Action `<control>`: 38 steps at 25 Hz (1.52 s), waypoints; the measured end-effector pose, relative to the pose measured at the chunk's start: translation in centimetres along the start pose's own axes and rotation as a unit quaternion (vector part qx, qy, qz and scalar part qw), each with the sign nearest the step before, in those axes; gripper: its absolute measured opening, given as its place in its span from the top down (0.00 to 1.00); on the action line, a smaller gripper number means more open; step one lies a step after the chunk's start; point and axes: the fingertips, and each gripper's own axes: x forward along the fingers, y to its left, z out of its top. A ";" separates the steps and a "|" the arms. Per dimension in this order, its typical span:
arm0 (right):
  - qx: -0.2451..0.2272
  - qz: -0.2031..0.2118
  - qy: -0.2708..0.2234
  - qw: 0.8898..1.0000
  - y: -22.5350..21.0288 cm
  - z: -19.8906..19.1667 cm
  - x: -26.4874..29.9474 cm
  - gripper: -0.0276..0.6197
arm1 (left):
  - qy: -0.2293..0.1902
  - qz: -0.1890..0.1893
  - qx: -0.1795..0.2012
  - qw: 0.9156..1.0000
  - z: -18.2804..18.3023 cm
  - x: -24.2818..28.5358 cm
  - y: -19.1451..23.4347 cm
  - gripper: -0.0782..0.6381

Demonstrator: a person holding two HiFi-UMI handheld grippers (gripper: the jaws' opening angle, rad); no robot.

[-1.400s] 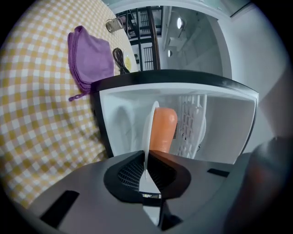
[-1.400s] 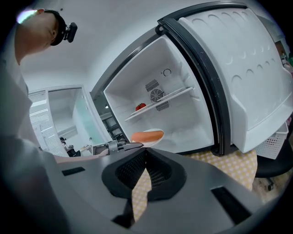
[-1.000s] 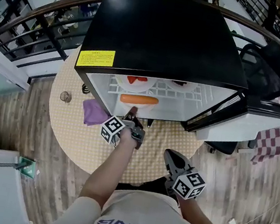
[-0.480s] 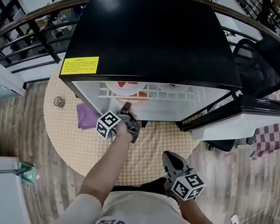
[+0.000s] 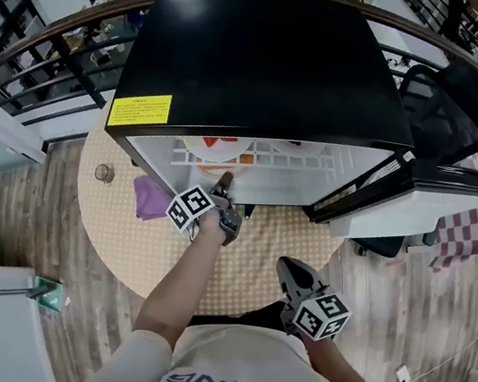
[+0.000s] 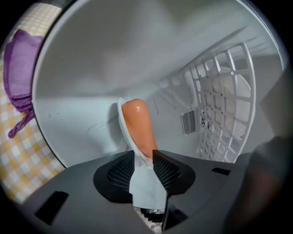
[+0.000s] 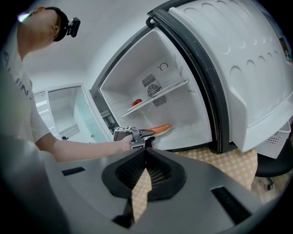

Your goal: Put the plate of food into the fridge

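Observation:
The white plate (image 6: 147,185) carries an orange sausage (image 6: 137,123) and lies on the floor of the open fridge (image 5: 269,64). My left gripper (image 6: 143,157) reaches into the fridge's lower compartment. Its jaws have just been opening and now stand open, with the plate's near rim between them. The right gripper view shows that same plate (image 7: 158,129) low in the fridge with the left gripper (image 7: 142,133) at its edge. My right gripper (image 5: 285,266) hangs back over the table's near edge, shut and empty. Its fingertips (image 7: 145,151) meet.
The fridge stands on a round table with a checked cloth (image 5: 123,230), its door (image 5: 419,202) swung open to the right. A wire shelf (image 6: 219,109) above holds another plate with red food (image 7: 136,102). A purple cloth (image 5: 152,196) lies left of the fridge. A black chair (image 5: 456,113) stands behind.
My left gripper has pushed a little further into the fridge with the plate and rolled. Its jaws have widened around the rim. The right gripper has stayed put.

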 end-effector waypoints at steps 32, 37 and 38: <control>-0.017 -0.003 -0.043 0.999 4.1 0.0 1.5 0.92 | 0.078 -0.031 0.396 0.915 -0.9 -15.1 -7.1 0.88; -0.036 -0.008 -0.059 0.998 5.0 0.6 1.8 0.92 | 0.043 -0.052 0.461 0.885 0.1 -20.2 -9.0 0.88; -0.041 -0.008 -0.062 0.997 5.3 0.9 2.0 0.92 | 0.034 -0.054 0.472 0.879 0.3 -21.2 -9.4 0.88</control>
